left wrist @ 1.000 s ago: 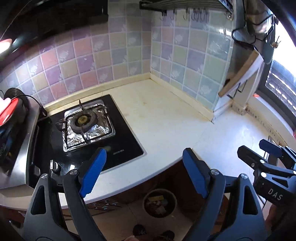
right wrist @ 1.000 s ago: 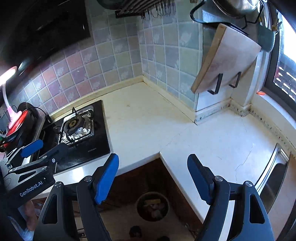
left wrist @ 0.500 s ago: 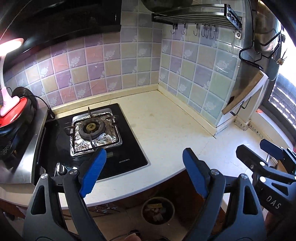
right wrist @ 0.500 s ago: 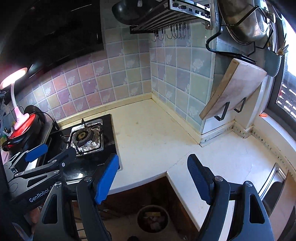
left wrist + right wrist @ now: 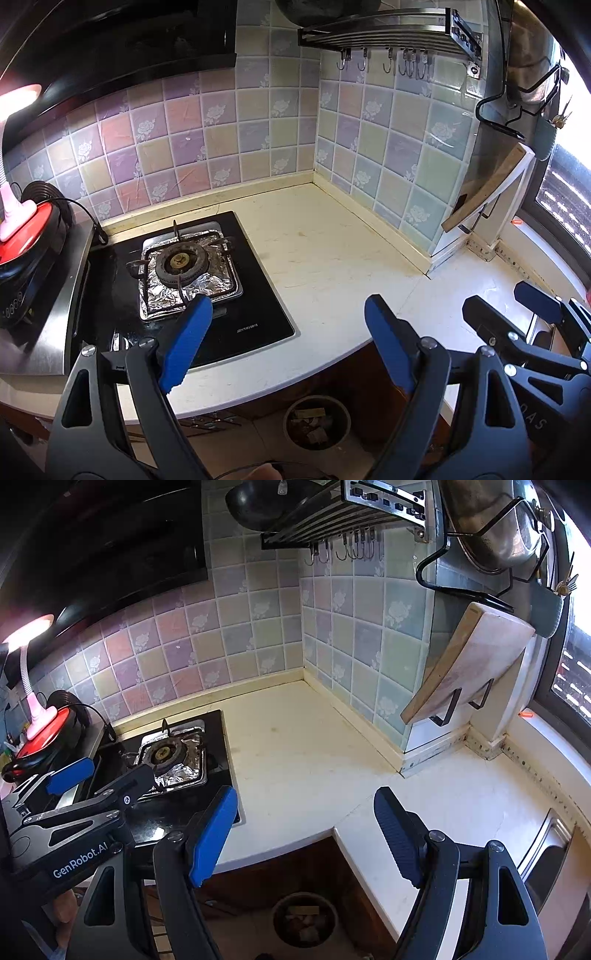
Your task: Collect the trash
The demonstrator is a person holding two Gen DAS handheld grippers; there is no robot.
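My left gripper [image 5: 284, 328] and right gripper [image 5: 304, 827], fingers spread and empty, hover above the bench [image 5: 332, 258]; filled bin [image 5: 304, 919] sits below it.

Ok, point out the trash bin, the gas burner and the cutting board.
trash bin [image 5: 316, 422], left wrist view, on its contents
gas burner [image 5: 180, 260], left wrist view, on its brass centre
cutting board [image 5: 476, 657], right wrist view, on its broad face

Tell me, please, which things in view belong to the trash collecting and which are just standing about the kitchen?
Part of the job: trash bin on the floor, holding scraps; left gripper and right gripper, both open and empty.

Just standing about: gas burner on foil, cutting board, hook rack, pink lamp.
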